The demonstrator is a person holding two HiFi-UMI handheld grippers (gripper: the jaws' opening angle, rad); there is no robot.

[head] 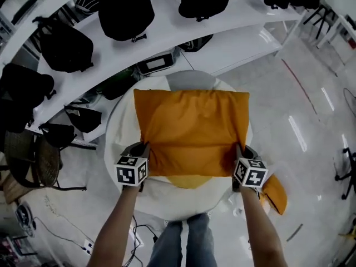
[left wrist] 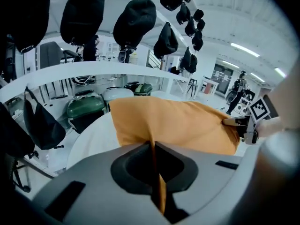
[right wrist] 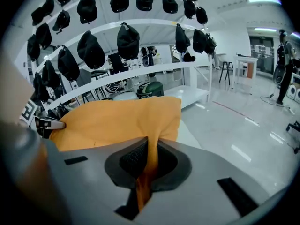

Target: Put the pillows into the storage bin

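**Orange pillow pinched at two near corners, held out over the table**

Your left gripper (head: pixel 146 149) has its fingers closed on a thin fold of the orange pillow (head: pixel 192 129) at the near left corner; your right gripper (head: pixel 238 152) pinches the near right corner the same way; each gripper view shows only cloth squeezed flat between the pads.

Holding two corners of one edge keeps the pillow spread wide instead of bunched, so neither side droops and you can steer it like a sheet; the grip is on the cover alone, so I judge it could slip if you swing hard.

The pillow hangs in front of you above the round white table (head: pixel 119 132) and seems clear of it; a paler yellow pillow (head: pixel 189 181) lies just under its near edge; another orange piece (head: pixel 276 193) shows low beside your right wrist, and I cannot tell what it rests on.

Beyond, a white shelf (head: pixel 167 35) carries black bags (head: pixel 125 10).

I cannot pick out the storage bin with certainty; this reads as the carrying step, and next you need to find the bin's opening and feed the free far edge in first.
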